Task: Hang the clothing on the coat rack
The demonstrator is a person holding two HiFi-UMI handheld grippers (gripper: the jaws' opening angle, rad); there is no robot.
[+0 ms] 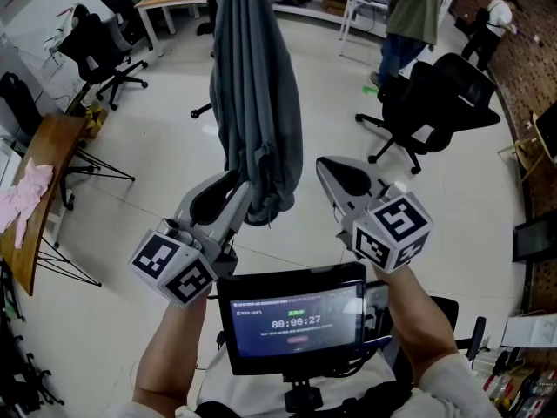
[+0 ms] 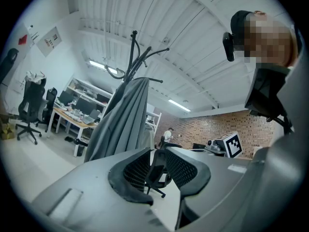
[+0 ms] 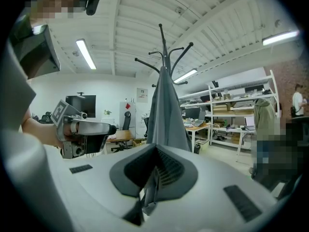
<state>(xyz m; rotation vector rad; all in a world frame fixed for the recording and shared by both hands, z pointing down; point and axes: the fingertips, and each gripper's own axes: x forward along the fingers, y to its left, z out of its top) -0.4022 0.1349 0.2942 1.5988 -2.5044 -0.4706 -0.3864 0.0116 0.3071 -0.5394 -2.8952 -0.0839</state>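
Note:
A grey garment (image 1: 257,103) hangs from the coat rack (image 3: 164,52) and drapes down to a bunched lower end. My left gripper (image 1: 242,190) is at that lower end, just left of it. In the left gripper view its jaws (image 2: 155,153) stand apart with only a far-off chair showing through the gap, and the garment (image 2: 123,120) hangs ahead to the left. My right gripper (image 1: 327,165) sits right of the garment, apart from it. Its jaws (image 3: 155,151) are shut with no cloth in them, and the garment (image 3: 166,115) hangs straight ahead.
Black office chairs stand at the right (image 1: 431,103) and far left (image 1: 100,46). A person (image 1: 409,7) stands at the back right. A wooden table (image 1: 48,146) with a pink cloth (image 1: 22,194) is at the left. A screen (image 1: 296,316) is mounted on my chest.

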